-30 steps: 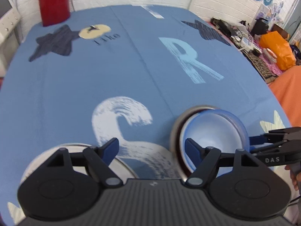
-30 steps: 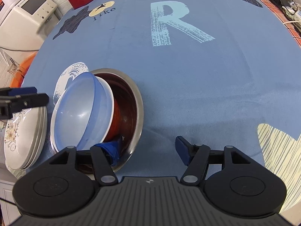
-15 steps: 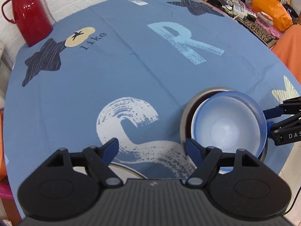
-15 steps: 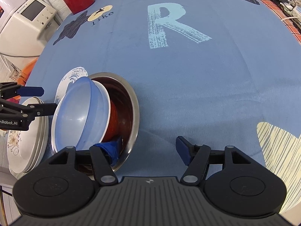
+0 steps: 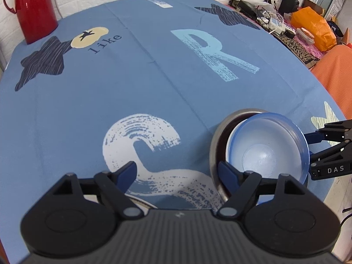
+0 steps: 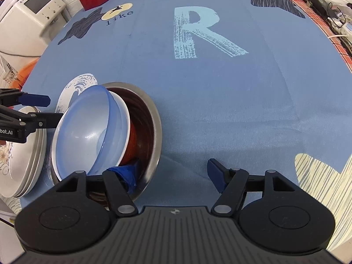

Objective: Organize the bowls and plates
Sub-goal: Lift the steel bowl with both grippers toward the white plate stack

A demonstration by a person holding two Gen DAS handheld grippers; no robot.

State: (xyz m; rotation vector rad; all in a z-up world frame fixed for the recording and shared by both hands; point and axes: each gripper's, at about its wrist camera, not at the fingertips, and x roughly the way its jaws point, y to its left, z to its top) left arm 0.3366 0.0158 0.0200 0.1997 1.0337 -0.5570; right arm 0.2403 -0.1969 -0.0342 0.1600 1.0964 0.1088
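Bowls sit nested at the table's near edge, blue bowl (image 6: pixel 88 129) tilted in the steel bowl (image 6: pixel 151 118), beside stacked plates (image 6: pixel 24 154), to save room; left gripper (image 5: pixel 178 173) and right gripper (image 6: pixel 173 171) both gape, empty.

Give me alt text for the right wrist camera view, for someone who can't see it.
A nested stack of bowls, translucent blue bowl tilted on top inside a steel bowl, sits on a blue printed tablecloth. The open right claw straddles the steel rim; stacked plates and the left claw are left.
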